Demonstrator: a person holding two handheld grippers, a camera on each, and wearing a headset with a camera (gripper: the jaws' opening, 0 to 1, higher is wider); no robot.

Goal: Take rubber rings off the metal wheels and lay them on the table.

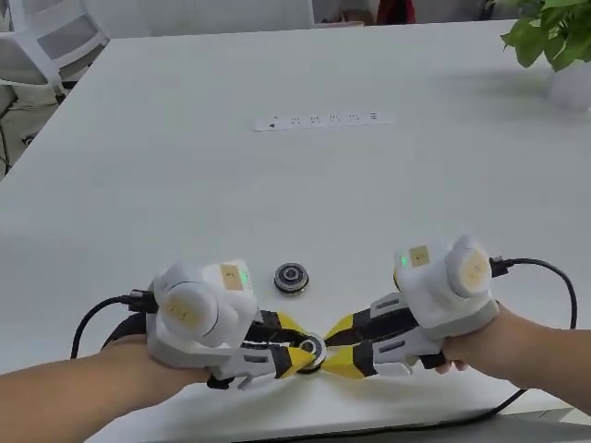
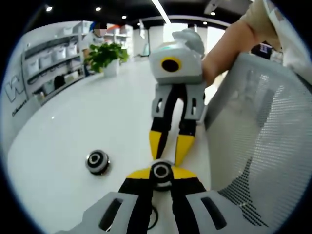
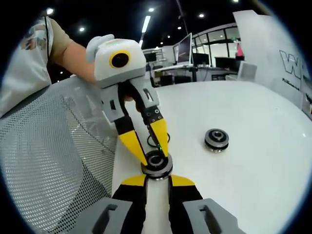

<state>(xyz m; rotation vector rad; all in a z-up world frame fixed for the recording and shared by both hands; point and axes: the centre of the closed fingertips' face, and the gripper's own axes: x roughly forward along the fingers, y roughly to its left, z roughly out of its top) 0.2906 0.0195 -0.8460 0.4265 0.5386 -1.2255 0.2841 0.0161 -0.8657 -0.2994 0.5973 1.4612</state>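
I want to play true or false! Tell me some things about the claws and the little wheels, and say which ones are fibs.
1. The left claw and the right claw both touch the same metal wheel. True.
2. A second wheel lies on the table, away from both claws. True.
3. The plant stands between the two claws. False: it stands at the far corner of the table.
4. The table is black. False: it is white.
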